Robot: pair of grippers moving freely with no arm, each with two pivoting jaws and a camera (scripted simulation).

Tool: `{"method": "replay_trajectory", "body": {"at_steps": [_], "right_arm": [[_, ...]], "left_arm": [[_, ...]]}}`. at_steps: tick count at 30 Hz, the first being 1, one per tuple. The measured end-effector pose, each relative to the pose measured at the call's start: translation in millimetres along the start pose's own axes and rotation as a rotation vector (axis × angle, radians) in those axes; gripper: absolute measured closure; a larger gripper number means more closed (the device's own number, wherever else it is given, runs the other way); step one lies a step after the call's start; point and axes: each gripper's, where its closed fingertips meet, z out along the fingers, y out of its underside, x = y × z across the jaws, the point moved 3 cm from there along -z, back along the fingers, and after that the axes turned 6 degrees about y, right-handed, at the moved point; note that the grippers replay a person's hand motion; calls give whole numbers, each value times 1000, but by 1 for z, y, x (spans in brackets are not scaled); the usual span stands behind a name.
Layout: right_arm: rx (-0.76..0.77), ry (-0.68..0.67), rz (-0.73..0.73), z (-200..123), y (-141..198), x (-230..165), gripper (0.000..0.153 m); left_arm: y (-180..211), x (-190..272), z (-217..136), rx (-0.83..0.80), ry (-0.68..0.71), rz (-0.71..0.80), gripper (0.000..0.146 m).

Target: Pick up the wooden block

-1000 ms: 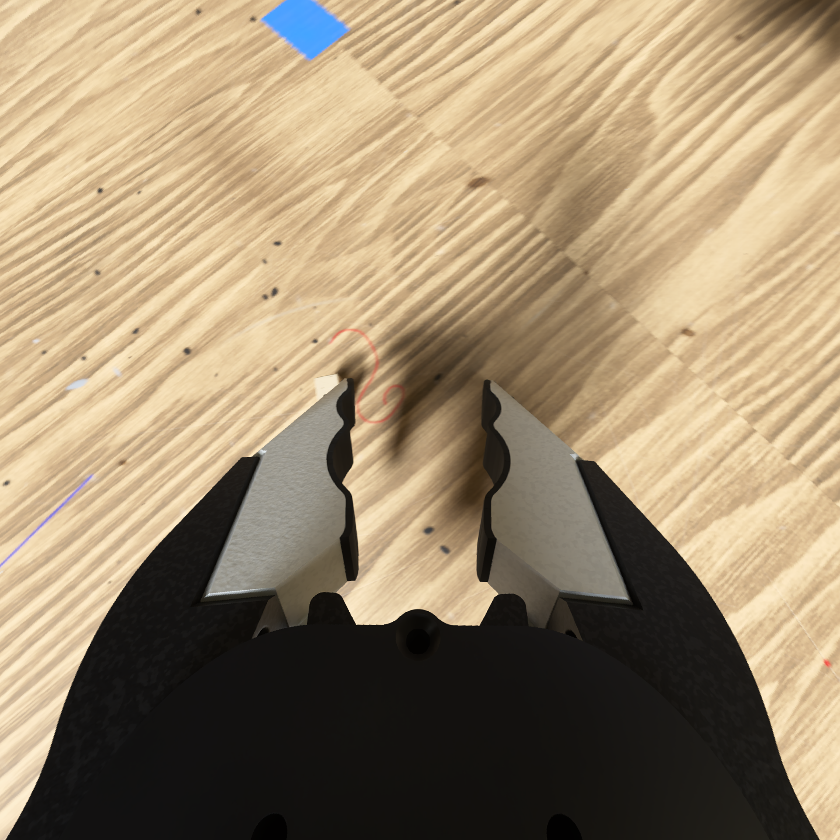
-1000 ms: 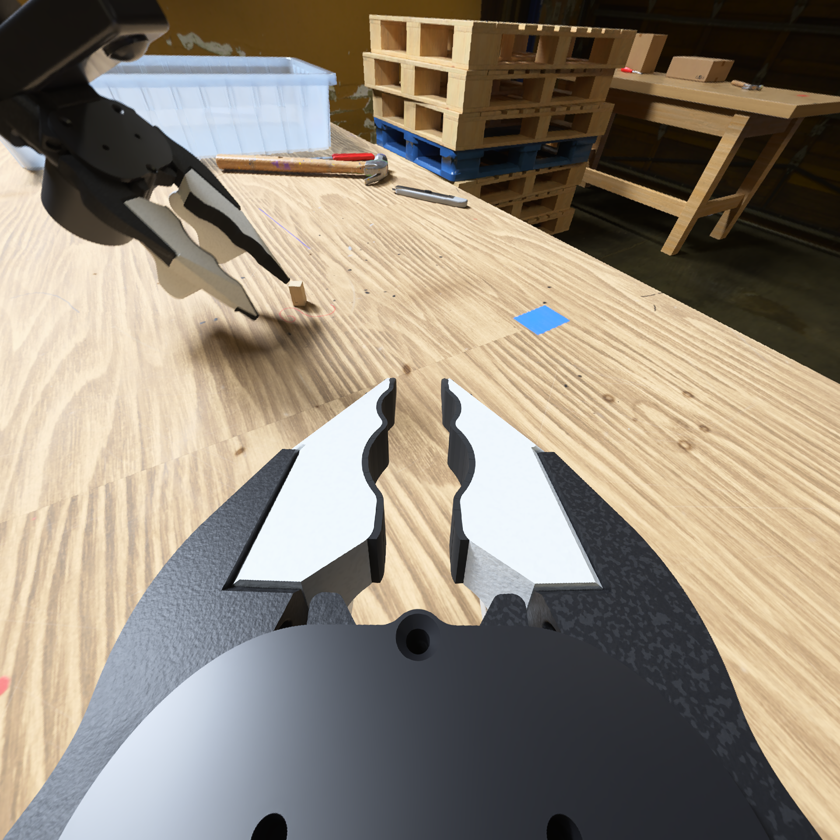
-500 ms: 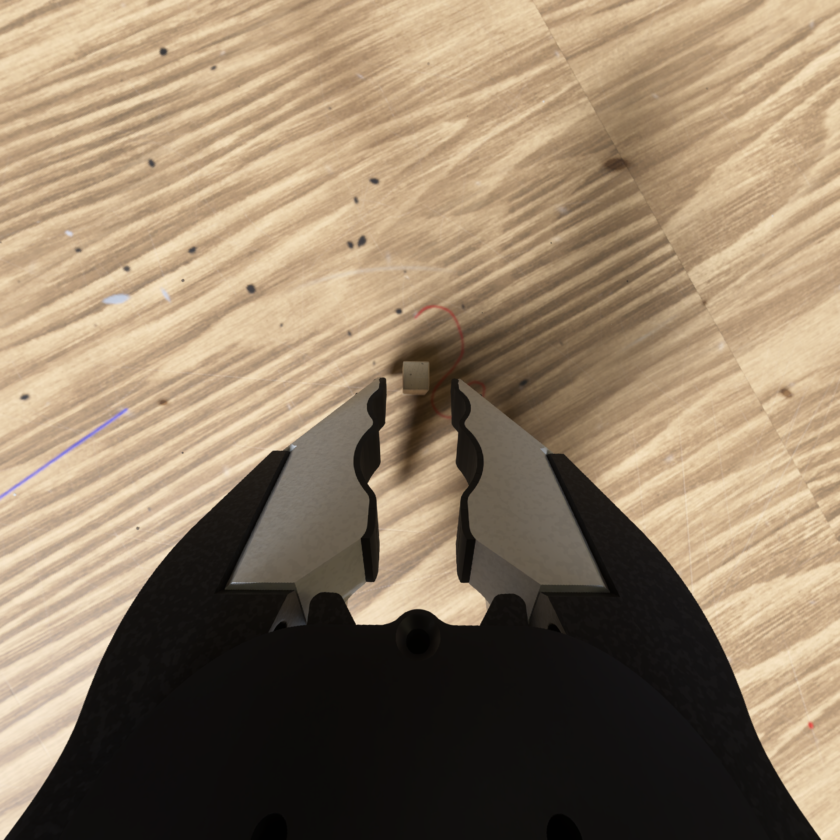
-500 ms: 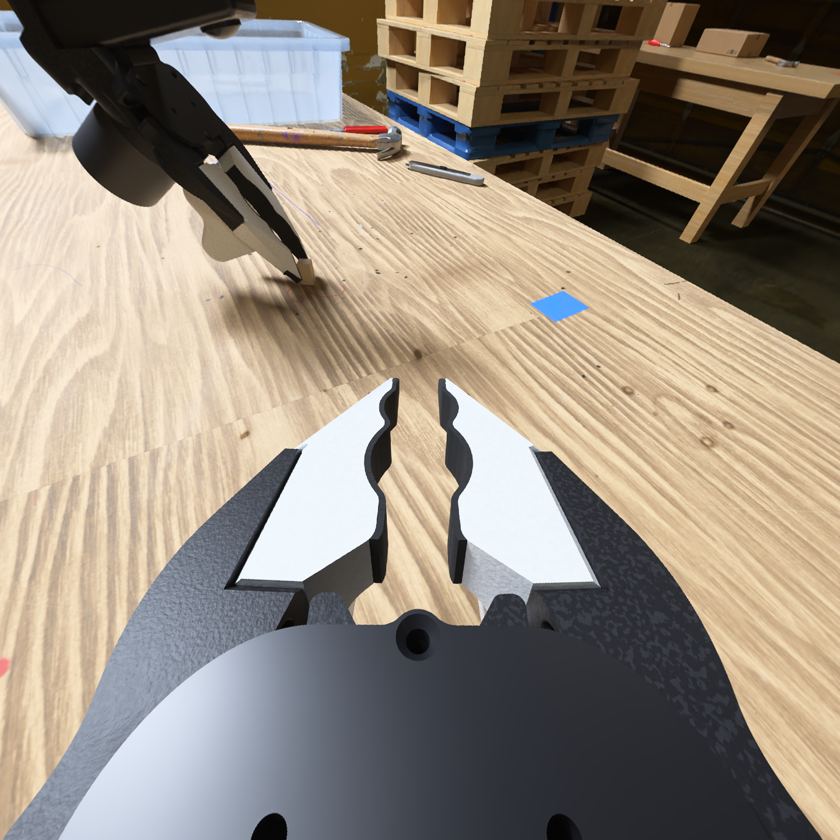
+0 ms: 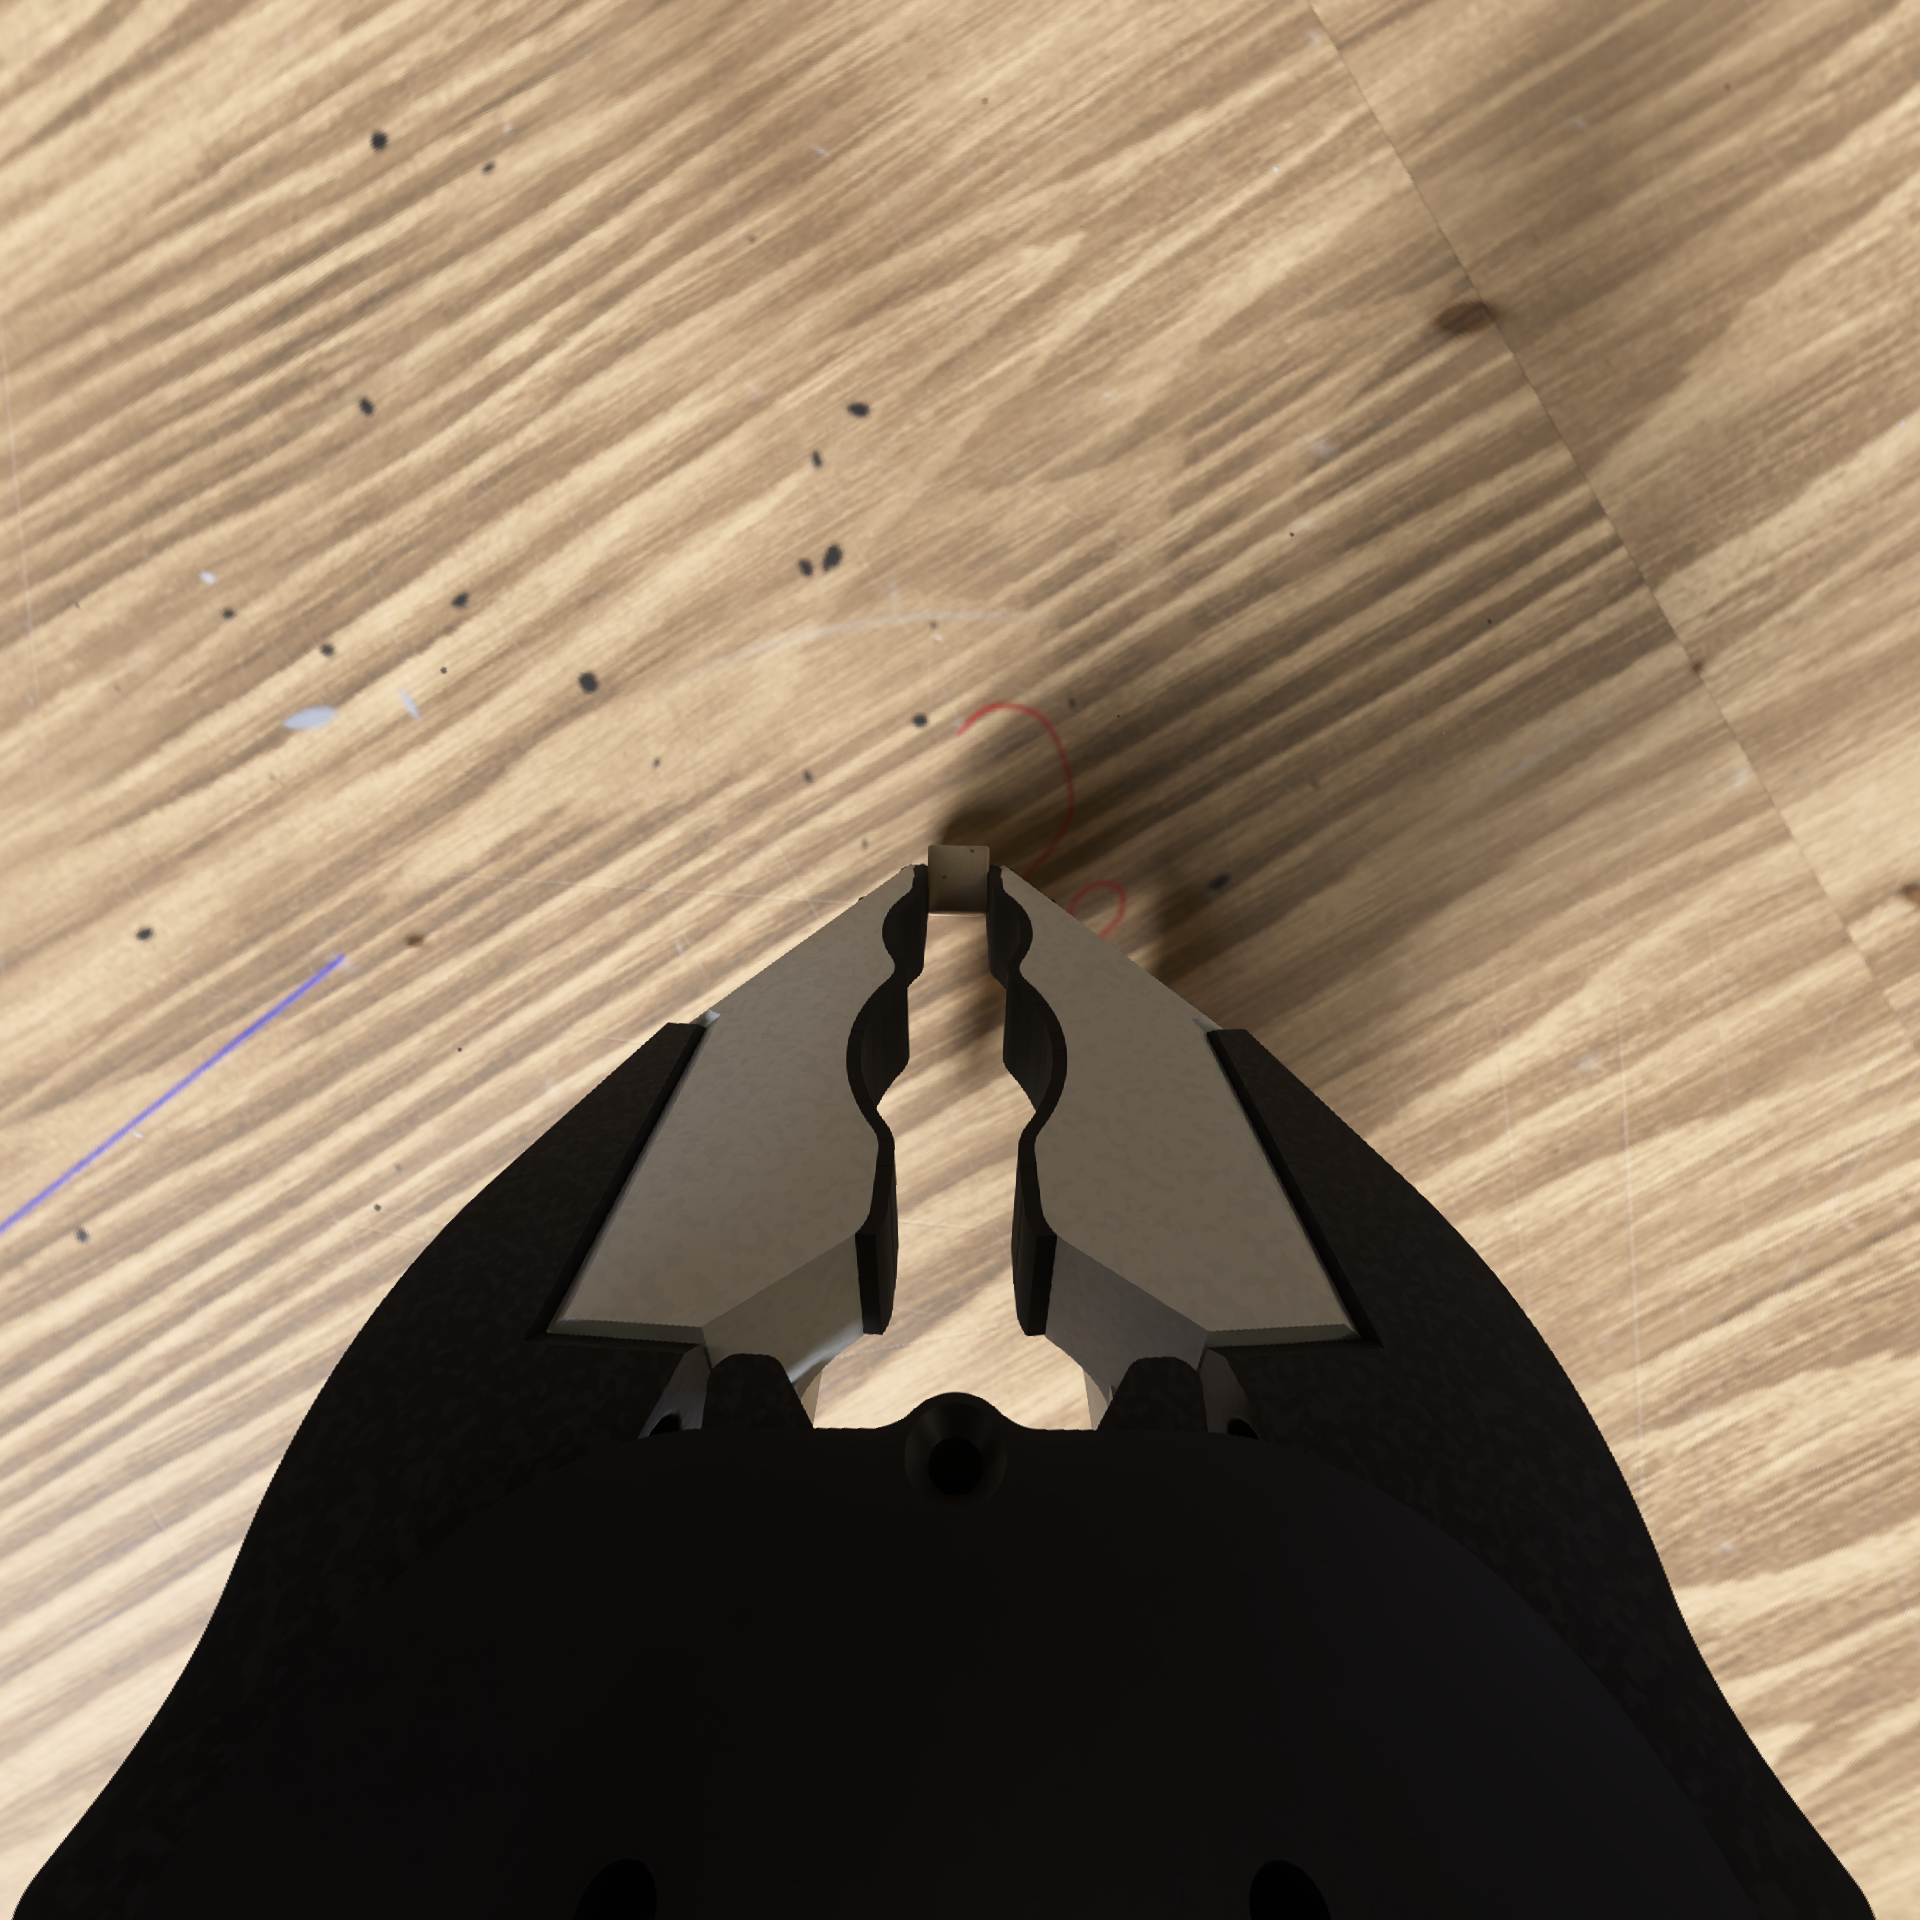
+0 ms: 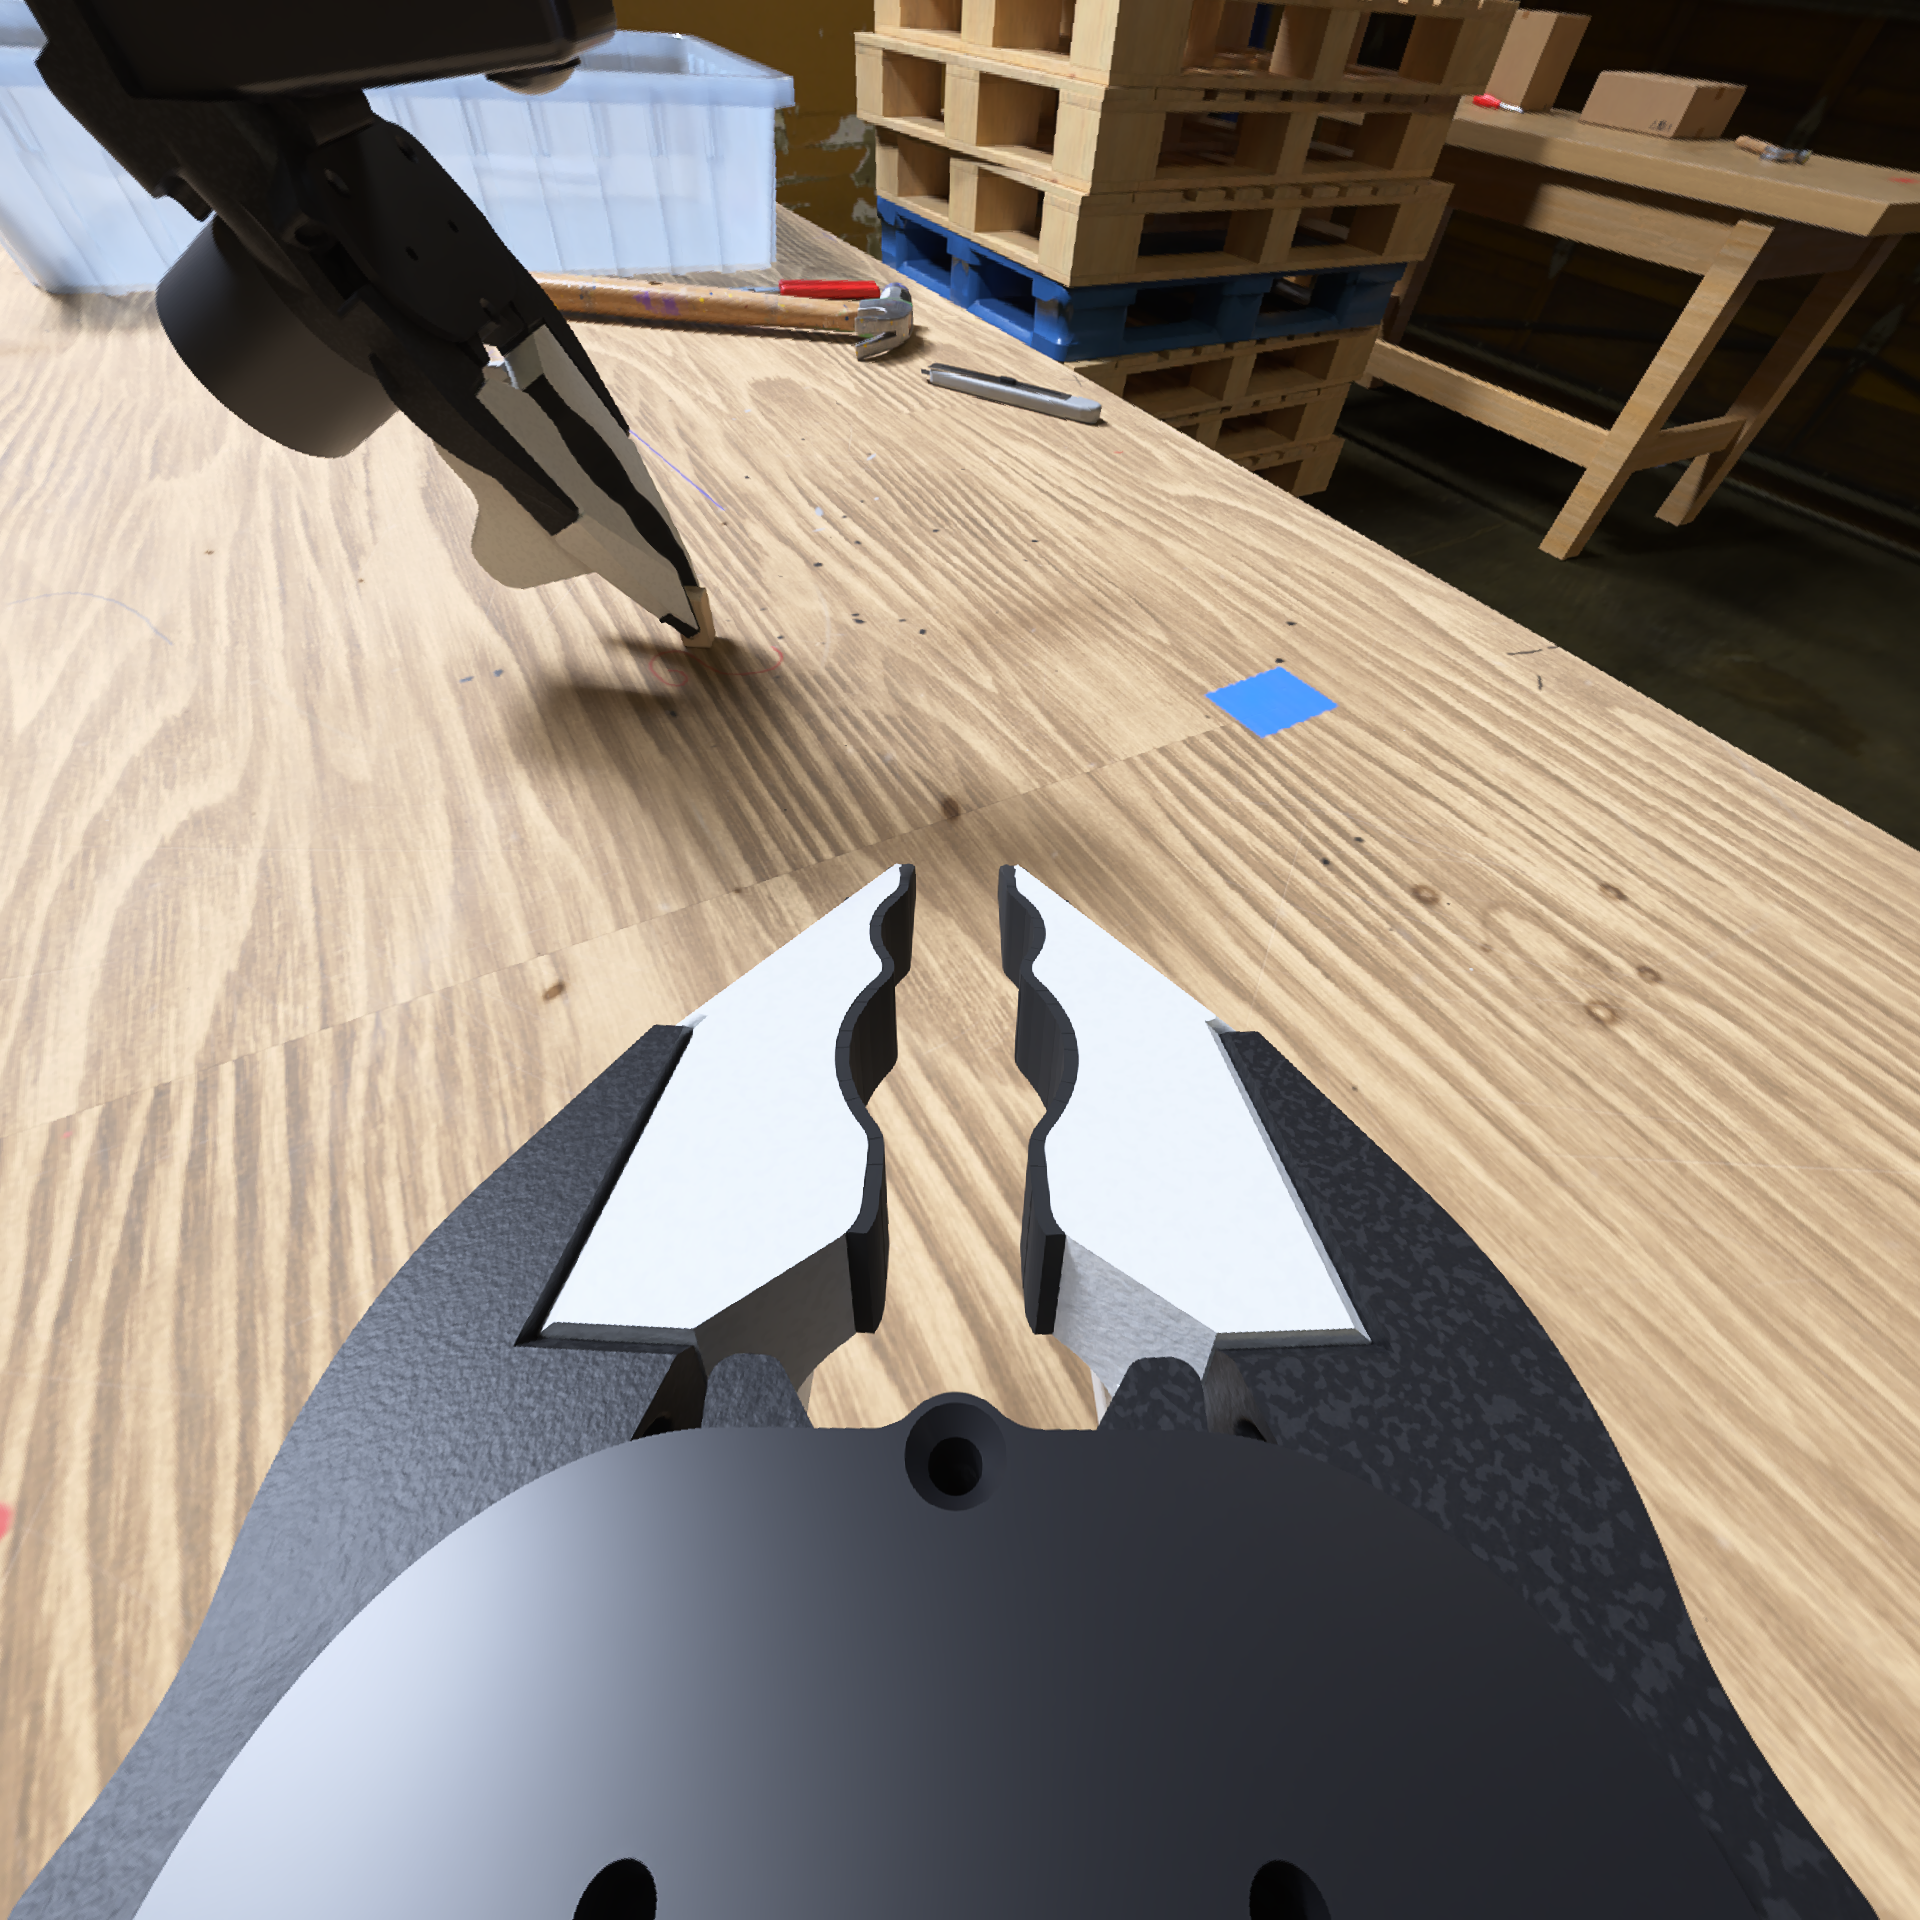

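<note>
The wooden block (image 5: 958, 876) is a small pale cube pinched between the fingertips of my left gripper (image 5: 958, 896), which is shut on it and points steeply down at the wooden table (image 5: 1351, 520). In the right wrist view the left gripper (image 6: 688, 615) shows at upper left with the block (image 6: 704, 611) at its tips, at or just above the table surface over its shadow. My right gripper (image 6: 956, 883) hovers low over the table, nearer and to the right. Its jaws stand a narrow gap apart with nothing between them.
A blue square patch (image 6: 1270, 701) lies on the table to the right. A hammer (image 6: 727, 303), a utility knife (image 6: 1013, 392) and a white plastic bin (image 6: 582, 166) sit at the far end. Stacked pallets (image 6: 1143, 177) and a workbench (image 6: 1662, 208) stand beyond the table's right edge.
My left gripper swung over the block, moved forward around it and closed its jaws on it. My right gripper drifted slightly and kept the same narrow gap.
</note>
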Motion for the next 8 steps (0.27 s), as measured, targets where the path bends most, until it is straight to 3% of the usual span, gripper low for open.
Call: {"method": "replay_trajectory", "body": {"at_steps": [8], "right_arm": [[3, 4, 2, 0, 1, 2, 137]], "left_arm": [[-9, 46, -11, 71, 93, 324, 136]]}}
